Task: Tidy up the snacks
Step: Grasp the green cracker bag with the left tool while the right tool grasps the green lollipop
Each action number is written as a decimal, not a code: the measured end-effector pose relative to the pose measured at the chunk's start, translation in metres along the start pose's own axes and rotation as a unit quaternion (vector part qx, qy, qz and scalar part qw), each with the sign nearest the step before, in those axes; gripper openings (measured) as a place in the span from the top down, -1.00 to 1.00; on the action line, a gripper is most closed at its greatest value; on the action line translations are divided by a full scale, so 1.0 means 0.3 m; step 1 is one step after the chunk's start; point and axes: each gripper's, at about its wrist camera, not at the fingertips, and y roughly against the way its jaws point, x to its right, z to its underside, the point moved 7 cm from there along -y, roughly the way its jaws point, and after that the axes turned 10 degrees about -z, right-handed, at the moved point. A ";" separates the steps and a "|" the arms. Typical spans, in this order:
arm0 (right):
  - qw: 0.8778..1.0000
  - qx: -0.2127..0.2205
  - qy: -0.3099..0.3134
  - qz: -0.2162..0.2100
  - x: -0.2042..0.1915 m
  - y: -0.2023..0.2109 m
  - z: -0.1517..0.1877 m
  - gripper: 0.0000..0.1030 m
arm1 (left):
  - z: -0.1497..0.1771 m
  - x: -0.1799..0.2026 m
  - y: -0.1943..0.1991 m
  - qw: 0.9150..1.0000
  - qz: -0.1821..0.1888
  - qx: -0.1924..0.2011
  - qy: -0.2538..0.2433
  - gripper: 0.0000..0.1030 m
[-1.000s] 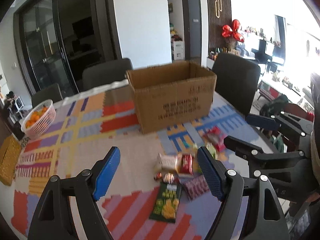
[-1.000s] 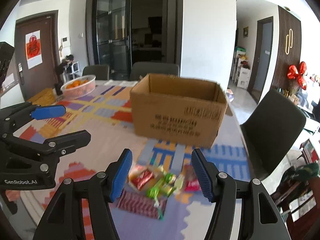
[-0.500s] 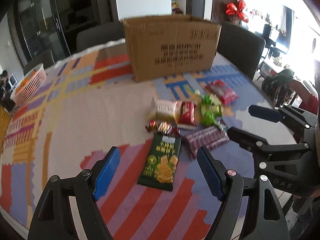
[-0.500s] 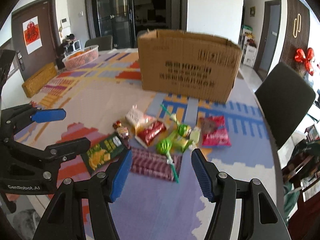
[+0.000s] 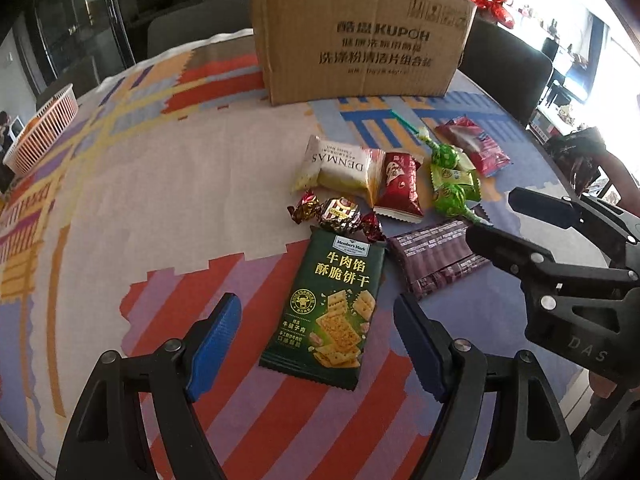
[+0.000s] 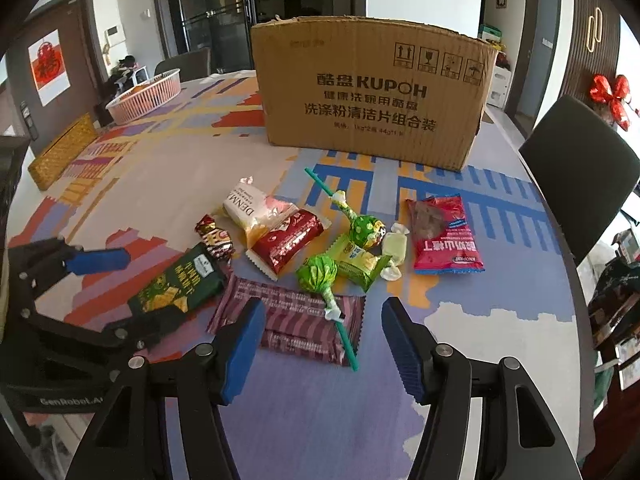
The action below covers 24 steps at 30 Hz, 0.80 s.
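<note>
Here, snacks seen clustered on patterned tablecloth [image 6: 460, 360] before brown cardboard box [image 6: 372, 96]. Left gripper [image 5: 316, 344] held wide open, empty, blue pads flanking dark green rectangular cracker packet [image 5: 332, 312]. Right gripper [image 6: 322, 344] held partly open, empty, over maroon striped wrapper [image 6: 288, 320] crossed by green lollipop [image 6: 318, 274].
</note>
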 end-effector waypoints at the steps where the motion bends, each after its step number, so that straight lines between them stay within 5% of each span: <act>1: 1.000 0.000 0.001 -0.001 0.000 -0.005 -0.004 -0.17 | 0.000 0.002 -0.006 1.000 0.002 -0.001 0.001 -0.52; 24: 0.999 -0.022 -0.024 -0.017 0.020 -0.134 -0.051 0.19 | -0.046 0.022 -0.065 1.000 0.001 -0.004 0.007 0.10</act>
